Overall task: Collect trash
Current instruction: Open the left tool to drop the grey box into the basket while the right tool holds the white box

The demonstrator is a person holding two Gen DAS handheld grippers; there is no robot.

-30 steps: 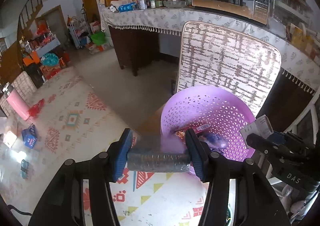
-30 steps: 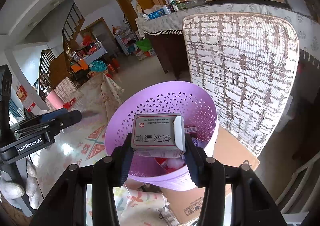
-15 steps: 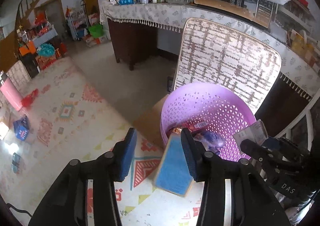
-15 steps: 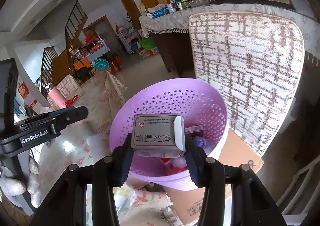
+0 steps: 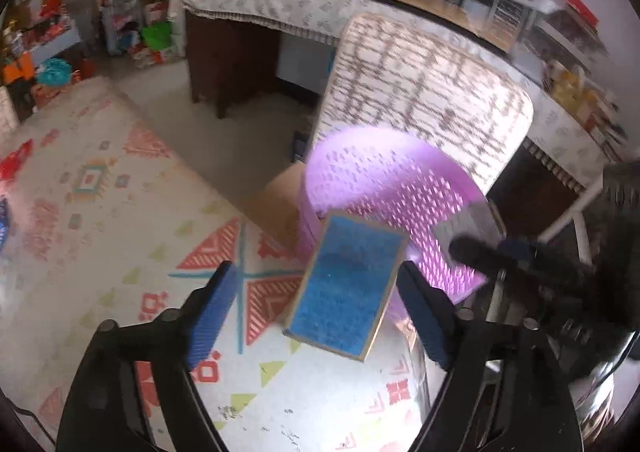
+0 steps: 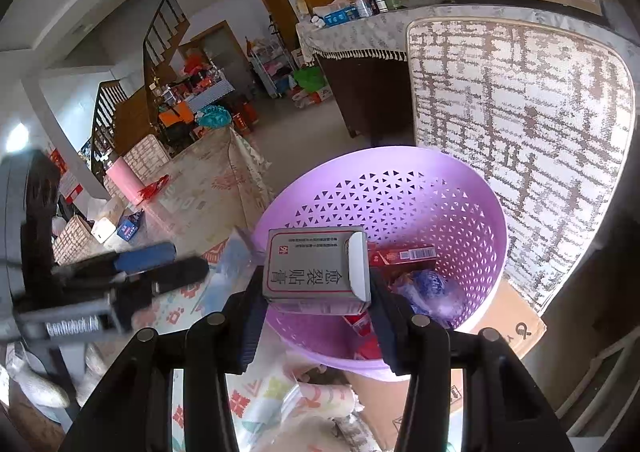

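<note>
**Blue box loose between spread jaws, grey box clamped over the basket**

The left gripper (image 5: pixel 316 316) stands with its jaws wide apart, blue pads facing inward. Between them, touching neither pad, is a flat blue box (image 5: pixel 347 286) with a tan edge, tilted with its far end toward the purple basket (image 5: pixel 424 188) just ahead. Motion blur smears this view, so whether the box rests against the basket wall or is clear of it cannot be told. Below the jaws lies a patterned floor mat (image 5: pixel 120 212) with red and blue shapes. To the right of the jaws, the other gripper shows as a dark blurred form holding something pale.

The right gripper (image 6: pixel 316 284) is closed on a grey box (image 6: pixel 310 272) printed with red Chinese characters, one pad pressed to each side; a white flap stands open on the box's right end. The box hangs over the near rim of the basket (image 6: pixel 472 188), whose wall is pierced with triangular holes. Inside, beyond and right of the jaws, lie a red carton (image 6: pixel 404 254) and a crumpled blue-and-white wrapper (image 6: pixel 430 286). The basket sits on a flattened cardboard sheet (image 6: pixel 516 324). Behind it leans a white cushion (image 6: pixel 516 124) with a brown grid pattern. Left of the jaws, the left gripper appears blurred.
</note>
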